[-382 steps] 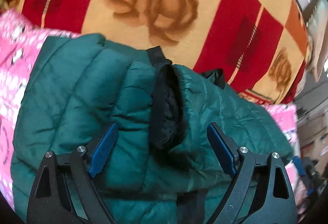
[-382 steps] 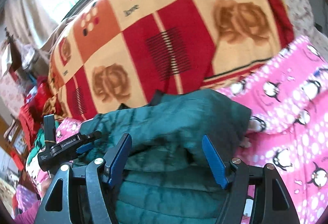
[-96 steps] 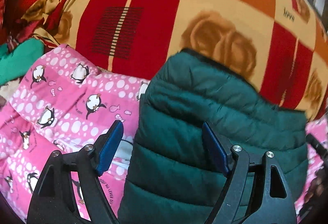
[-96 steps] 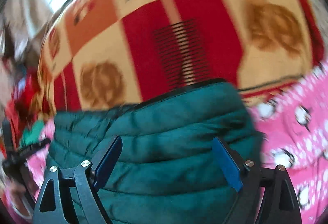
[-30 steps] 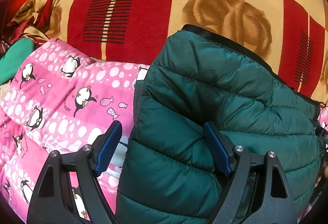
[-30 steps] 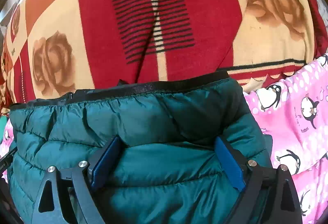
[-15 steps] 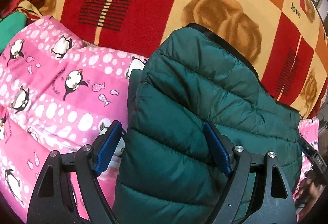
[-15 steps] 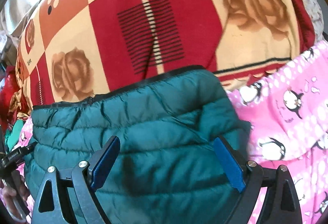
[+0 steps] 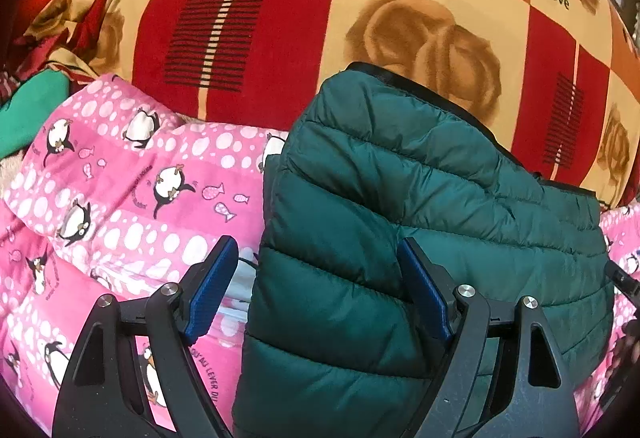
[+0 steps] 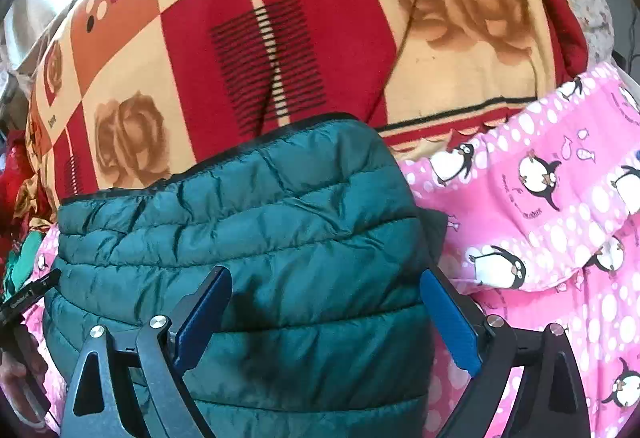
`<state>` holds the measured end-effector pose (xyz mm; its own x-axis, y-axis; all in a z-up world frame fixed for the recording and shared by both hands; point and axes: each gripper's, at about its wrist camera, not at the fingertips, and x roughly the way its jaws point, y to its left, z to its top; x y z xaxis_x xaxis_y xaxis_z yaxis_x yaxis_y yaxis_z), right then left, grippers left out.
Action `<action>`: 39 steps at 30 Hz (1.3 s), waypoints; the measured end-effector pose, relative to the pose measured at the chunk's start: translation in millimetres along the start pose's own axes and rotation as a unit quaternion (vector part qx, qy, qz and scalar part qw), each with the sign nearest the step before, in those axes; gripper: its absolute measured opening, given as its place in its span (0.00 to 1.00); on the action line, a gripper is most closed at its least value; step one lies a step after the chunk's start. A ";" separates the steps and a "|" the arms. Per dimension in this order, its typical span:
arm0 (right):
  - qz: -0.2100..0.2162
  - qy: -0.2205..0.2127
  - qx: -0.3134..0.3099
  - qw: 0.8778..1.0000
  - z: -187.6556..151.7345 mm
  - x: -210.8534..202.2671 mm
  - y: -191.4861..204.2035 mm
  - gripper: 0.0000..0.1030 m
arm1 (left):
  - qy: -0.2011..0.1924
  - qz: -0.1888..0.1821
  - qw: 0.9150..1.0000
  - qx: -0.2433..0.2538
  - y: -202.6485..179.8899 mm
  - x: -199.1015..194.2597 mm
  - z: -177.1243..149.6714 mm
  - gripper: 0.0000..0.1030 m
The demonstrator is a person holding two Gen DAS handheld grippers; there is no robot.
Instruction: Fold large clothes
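Left gripper (image 9: 318,290): lower centre of the left wrist view, jaws spread wide, blue pads clear of any grip. The left pad stands over the pink quilt; the right pad lies against or just above the jacket's surface, and contact cannot be settled from this angle. Nothing is clamped.

Right gripper (image 10: 326,316): lower centre of the right wrist view, jaws likewise wide apart, holding nothing. Both pads hover over the jacket's near half, the right pad at the jacket's right edge.

Green puffer jacket (image 10: 248,238): dark green, quilted in horizontal channels, folded into a compact block. Fills the centre and lower centre of the right wrist view; centre to right of the left wrist view (image 9: 400,217). A black trim edge runs along its far side. It rests on the pink quilt, with its far edge reaching the patterned blanket.

Pink quilt (image 10: 540,217): penguin, fish and white dot print. Right side of the right wrist view, left side of the left wrist view (image 9: 120,197).

Patterned blanket (image 9: 300,17): red, orange and cream squares with brown roses, black stripe blocks and the word "love". Upper half of both views.

Green cloth (image 9: 28,113): far left edge of the left wrist view, partly hidden.
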<state>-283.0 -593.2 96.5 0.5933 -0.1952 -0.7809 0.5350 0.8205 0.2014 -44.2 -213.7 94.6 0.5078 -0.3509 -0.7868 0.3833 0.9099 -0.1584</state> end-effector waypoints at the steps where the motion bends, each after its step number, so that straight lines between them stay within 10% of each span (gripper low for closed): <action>1: -0.003 0.004 0.000 1.000 -0.6 1.9 -1.6 0.91 | 0.002 -0.003 1.000 -0.003 2.0 0.7 0.0 0.80; 25: 0.046 0.062 0.033 0.996 -2.9 43.2 -25.6 1.00 | 0.022 -0.018 0.999 -0.023 13.2 23.5 -1.8 0.87; 39: 0.108 0.098 0.011 0.989 2.2 64.4 -29.6 1.00 | 0.087 -0.106 0.987 -0.086 35.0 61.1 -1.3 1.00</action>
<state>-259.4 -631.2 41.5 0.5683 0.0926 -0.8176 0.4237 0.8189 0.3872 -0.8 -203.0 40.2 0.2851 -0.5077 -0.8130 0.3223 0.8496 -0.4175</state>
